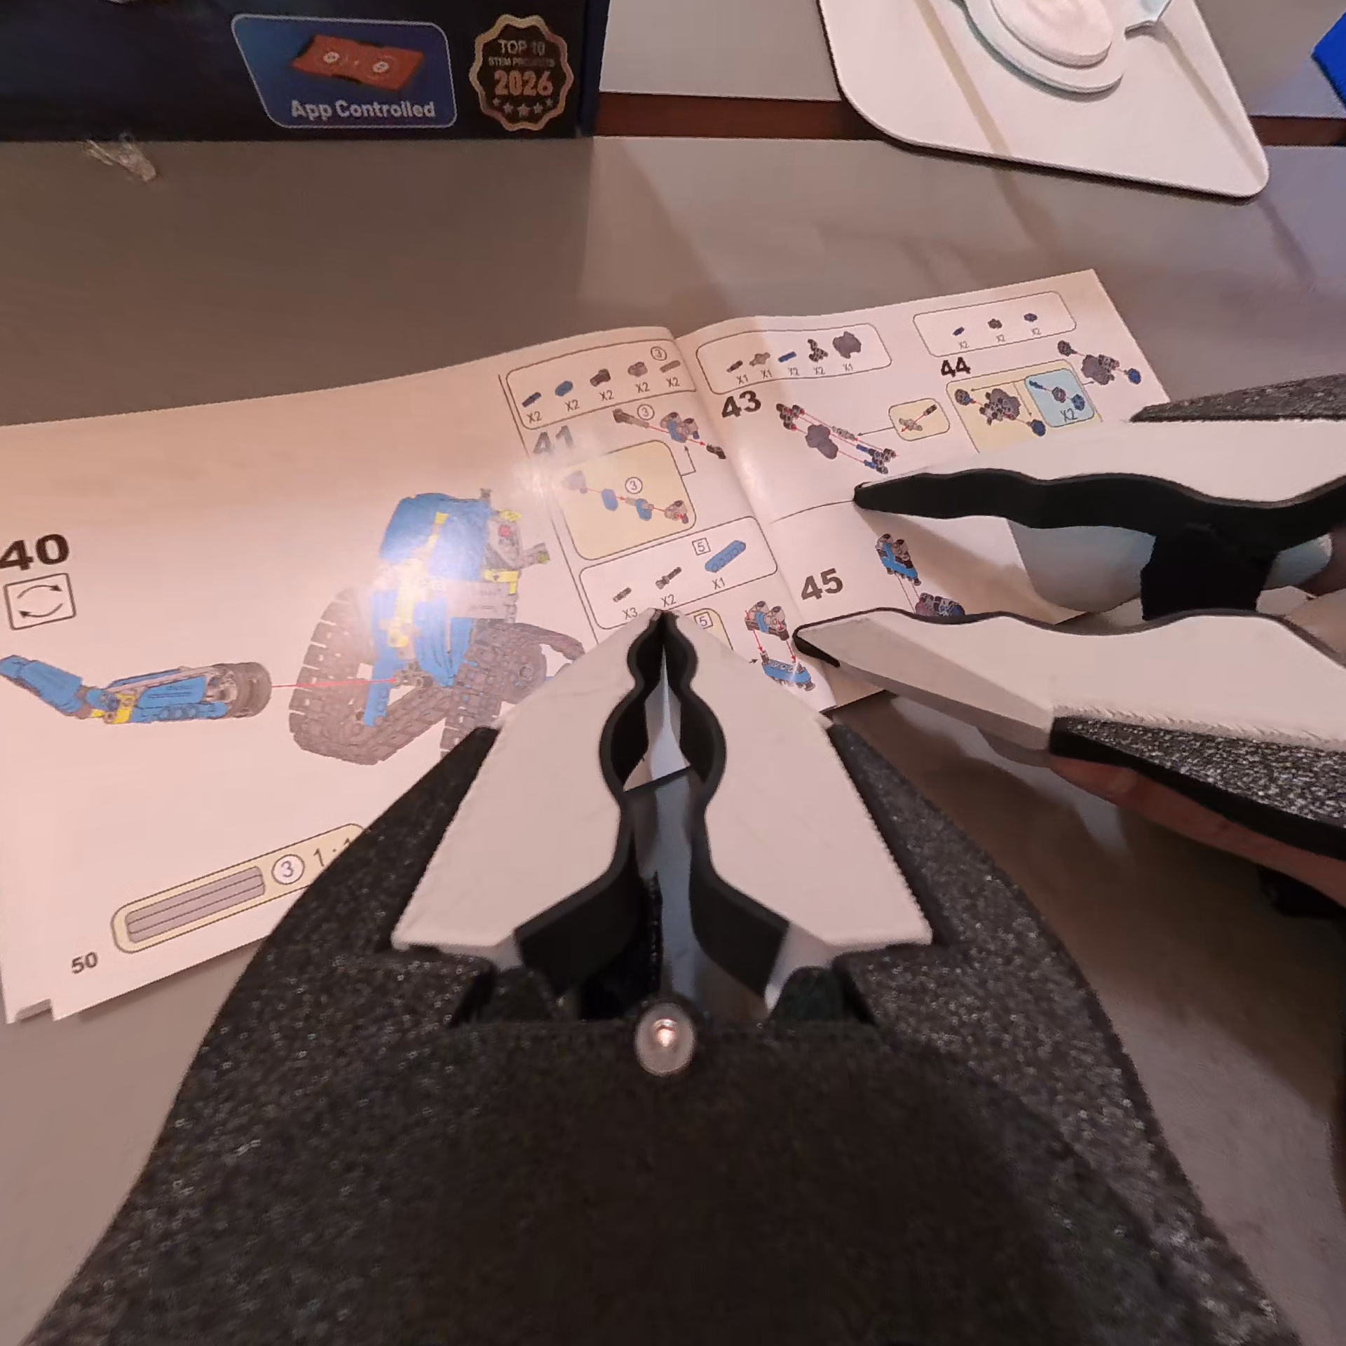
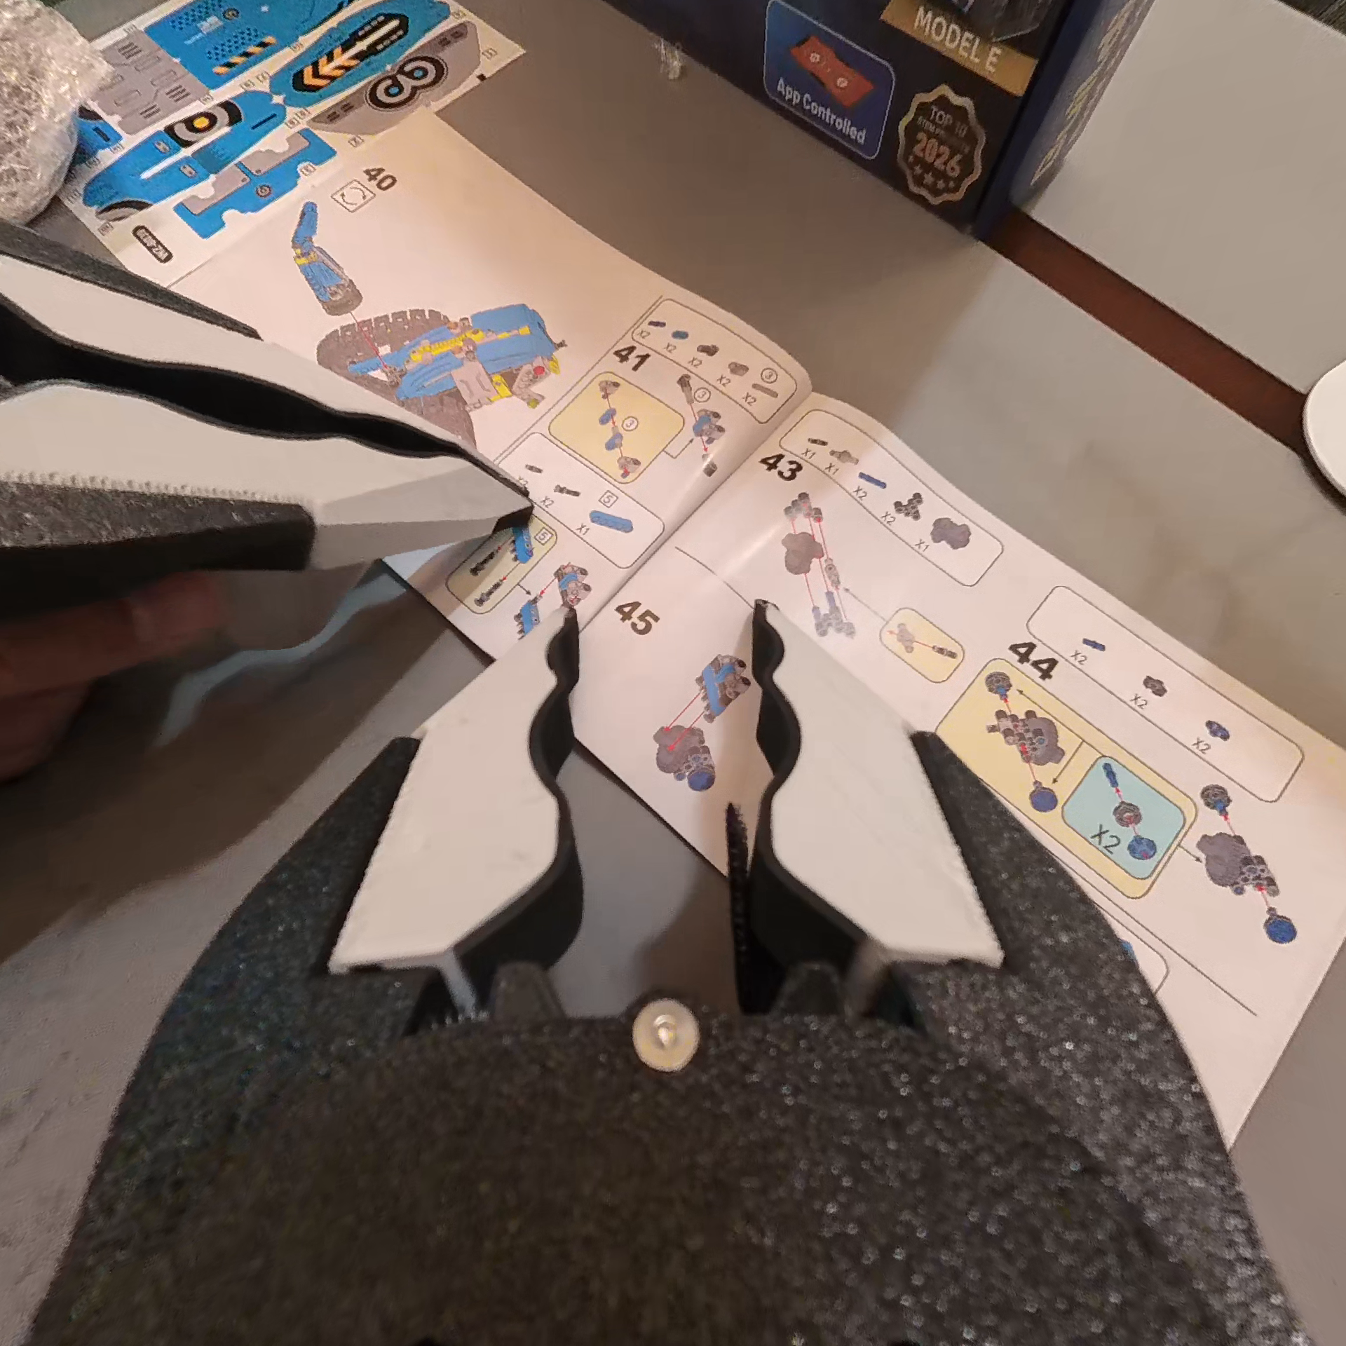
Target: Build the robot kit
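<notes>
An open instruction booklet [image 1: 364, 510] with drawings of a blue tracked model lies flat on the grey table; it also shows in the right wrist view [image 2: 837, 583]. My left gripper [image 1: 663, 620] is shut at the near edge of the booklet's left page, and a thin strip of white paper shows between its pads. In the right wrist view it [image 2: 521, 510] comes in from the left with its tips on that page. My right gripper [image 2: 663, 615] is open and empty, its fingers straddling the lower part of the right page. It also shows in the left wrist view [image 1: 830, 568].
A dark blue product box [image 1: 291, 65] [image 2: 910, 109] stands at the back of the table. A white tray [image 1: 1056, 95] lies at the back right. A blue sticker sheet [image 2: 255, 109] and a crumpled plastic bag [image 2: 36, 95] lie beyond the booklet's left page. Across from one pair of fingers to the other is roughly 5 cm.
</notes>
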A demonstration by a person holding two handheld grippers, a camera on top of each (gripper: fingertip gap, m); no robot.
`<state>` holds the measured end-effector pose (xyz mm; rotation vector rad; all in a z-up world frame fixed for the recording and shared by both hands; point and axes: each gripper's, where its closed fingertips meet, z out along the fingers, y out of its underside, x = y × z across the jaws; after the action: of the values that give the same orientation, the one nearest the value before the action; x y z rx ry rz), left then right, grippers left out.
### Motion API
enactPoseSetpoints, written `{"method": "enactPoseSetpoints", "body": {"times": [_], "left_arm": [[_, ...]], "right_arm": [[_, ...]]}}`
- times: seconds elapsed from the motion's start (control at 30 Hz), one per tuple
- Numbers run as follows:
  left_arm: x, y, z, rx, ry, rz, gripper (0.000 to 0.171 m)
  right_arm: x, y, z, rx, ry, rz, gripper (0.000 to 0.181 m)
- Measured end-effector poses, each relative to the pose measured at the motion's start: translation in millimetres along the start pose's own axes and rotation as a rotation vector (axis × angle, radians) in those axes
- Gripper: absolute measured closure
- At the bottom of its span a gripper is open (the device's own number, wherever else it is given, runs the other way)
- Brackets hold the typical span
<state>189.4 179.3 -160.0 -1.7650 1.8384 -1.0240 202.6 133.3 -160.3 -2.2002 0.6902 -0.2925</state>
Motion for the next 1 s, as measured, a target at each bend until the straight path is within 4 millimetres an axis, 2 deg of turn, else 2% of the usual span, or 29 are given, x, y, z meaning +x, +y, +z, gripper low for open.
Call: {"method": "enactPoseSetpoints", "body": {"times": [0.13,0.2,0.3,0.4,0.5,0.57,0.6,0.67,0.73,0.8,0.87,0.93,1.0], "left_arm": [[0,0,0,0.001,-0.012,0.014,0.171],[0,0,0,0.001,-0.029,0.033,0.171],[0,1,0,0.001,-0.046,0.054,0.171],[1,1,0,-0.001,-0.042,0.05,0.171],[0,1,0,-0.002,-0.037,0.048,0.171],[0,0,0,-0.003,-0.032,0.044,0.171],[0,1,0,-0.004,-0.029,0.042,0.171],[0,0,0,-0.005,-0.02,0.036,0.171],[0,0,0,-0.005,-0.011,0.026,0.171],[0,0,-1,-0.006,-0.008,0.023,0.171],[0,0,0,-0.006,-0.011,0.026,0.171],[0,0,0,-0.006,-0.012,0.026,0.171],[1,0,0,-0.006,-0.008,0.022,0.171]], "right_arm": [[0,-3,-2,0.015,0.005,-0.012,0.134],[5,-12,-8,0.07,0.02,0.033,0.133],[12,-38,-28,0.201,0.0,0.126,0.125],[26,-52,-52,0.253,0.032,0.134,0.119],[35,-75,-96,0.314,0.03,0.148,0.129],[40,-93,-145,0.355,0.042,0.153,0.14],[48,-95,-172,0.363,0.086,0.133,0.14],[75,-76,-218,0.326,0.226,0.118,0.141],[98,-28,-242,0.242,0.288,0.142,0.143],[126,42,-248,0.1,0.337,0.221,0.149],[137,105,-246,-0.014,0.335,0.339,0.147],[133,135,-238,-0.033,0.318,0.387,0.147],[129,146,-227,-0.041,0.316,0.394,0.149]]}}
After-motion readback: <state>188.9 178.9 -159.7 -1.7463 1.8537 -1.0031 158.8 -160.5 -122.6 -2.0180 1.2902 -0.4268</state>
